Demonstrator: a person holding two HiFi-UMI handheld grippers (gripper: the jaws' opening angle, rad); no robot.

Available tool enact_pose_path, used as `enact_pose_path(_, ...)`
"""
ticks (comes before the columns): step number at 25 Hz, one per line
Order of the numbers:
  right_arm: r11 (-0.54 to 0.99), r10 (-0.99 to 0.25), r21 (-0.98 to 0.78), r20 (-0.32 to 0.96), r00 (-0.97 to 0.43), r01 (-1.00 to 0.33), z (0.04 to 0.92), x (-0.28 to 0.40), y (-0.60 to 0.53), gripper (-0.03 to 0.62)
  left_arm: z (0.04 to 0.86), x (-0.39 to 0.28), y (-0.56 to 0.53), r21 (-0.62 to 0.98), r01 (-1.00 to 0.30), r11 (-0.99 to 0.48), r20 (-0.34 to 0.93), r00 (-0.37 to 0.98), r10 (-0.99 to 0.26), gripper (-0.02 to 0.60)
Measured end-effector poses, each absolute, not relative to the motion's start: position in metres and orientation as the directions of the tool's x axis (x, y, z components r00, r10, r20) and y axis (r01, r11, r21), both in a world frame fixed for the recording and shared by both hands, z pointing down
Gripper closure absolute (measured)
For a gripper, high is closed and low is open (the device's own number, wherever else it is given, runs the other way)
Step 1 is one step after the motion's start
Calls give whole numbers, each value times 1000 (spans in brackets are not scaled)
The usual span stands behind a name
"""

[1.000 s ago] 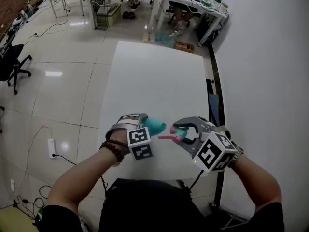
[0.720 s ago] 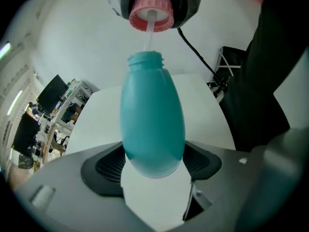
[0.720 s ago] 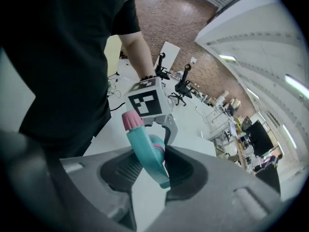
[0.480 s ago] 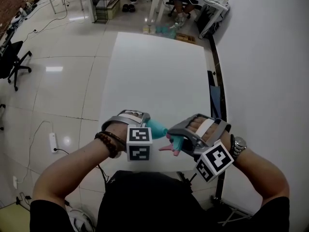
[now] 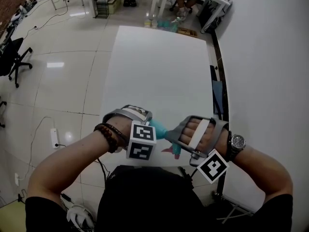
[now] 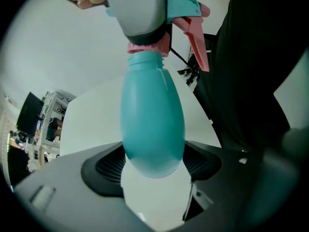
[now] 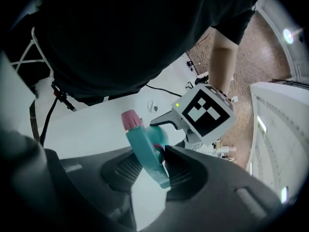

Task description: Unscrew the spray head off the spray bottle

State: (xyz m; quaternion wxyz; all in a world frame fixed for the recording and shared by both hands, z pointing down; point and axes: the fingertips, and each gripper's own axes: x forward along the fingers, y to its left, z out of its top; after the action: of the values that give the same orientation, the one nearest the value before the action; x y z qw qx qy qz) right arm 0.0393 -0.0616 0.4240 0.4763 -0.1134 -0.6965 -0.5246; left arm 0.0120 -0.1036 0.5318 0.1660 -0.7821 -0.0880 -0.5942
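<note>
At the far left of the head view an office chair [image 5: 13, 57] stands on the tiled floor, and a power strip [image 5: 53, 138] lies nearer me; the white bench [image 5: 159, 66] runs up the middle, bare on top.

I hold my left gripper [image 5: 146, 124] over the near edge of the bench, a bead bracelet [image 5: 108, 134] on that wrist and the marker cube [image 5: 141, 142] facing up; its fingers stand wide and clamp the teal spray bottle [image 5: 157, 128] by the fat lower part of its body. In the left gripper view the left gripper [image 6: 154, 170] has the spray bottle [image 6: 152, 124] running straight away from its pads, base in, neck out, clear of the bench [image 6: 91, 115] behind it; a pink collar [image 6: 147, 46] sits on the neck, and the pink trigger [image 6: 198, 37] hangs off to the right.

The bottle lies roughly level between my two hands; the spray head [image 5: 174, 148] is on its right end.

My right gripper [image 5: 175, 138] meets it from the right, a wristwatch [image 5: 236, 141] behind it; its fingers are drawn in narrow and grip the spray head. In the right gripper view the right gripper [image 7: 152, 166] pinches the teal spray head [image 7: 145, 151] between both pads, pink nozzle [image 7: 130, 120] pointing up and left; whether the thread has loosened I cannot tell.
</note>
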Motion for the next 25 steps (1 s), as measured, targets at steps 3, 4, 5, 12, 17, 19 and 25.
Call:
enact_pose_path(3,407,-336,620,784,-522,671,426,38,-57,473,533,10,-97,-145,363,-920,964,263,-48,184)
enact_pose_path(4,402,-334,620,785,-522,674,426,37,-56,473,534,9,-96,-140,371,-918,965,258,-43,184)
enact_pose_path(5,396,-332,619,785,-523,678,427,36,-55,473,533,9,-95,-136,378,-916,966,254,-39,184)
enact_pose_path(12,344,-314,602,797,-516,720,433,36,-44,473,533,7,-87,-117,428,-896,976,218,-24,187)
enact_pose_path(17,304,-325,603,793,-515,737,436,40,-42,473,531,7,-87,-127,430,-894,975,218,-34,190)
enact_pose_path(19,279,-337,615,782,-525,737,436,40,-42,473,530,6,-85,-112,423,-899,975,224,-17,192)
enact_pose_path(25,170,-346,641,750,-564,749,436,42,-38,474,529,6,-71,-25,422,-906,965,248,89,193)
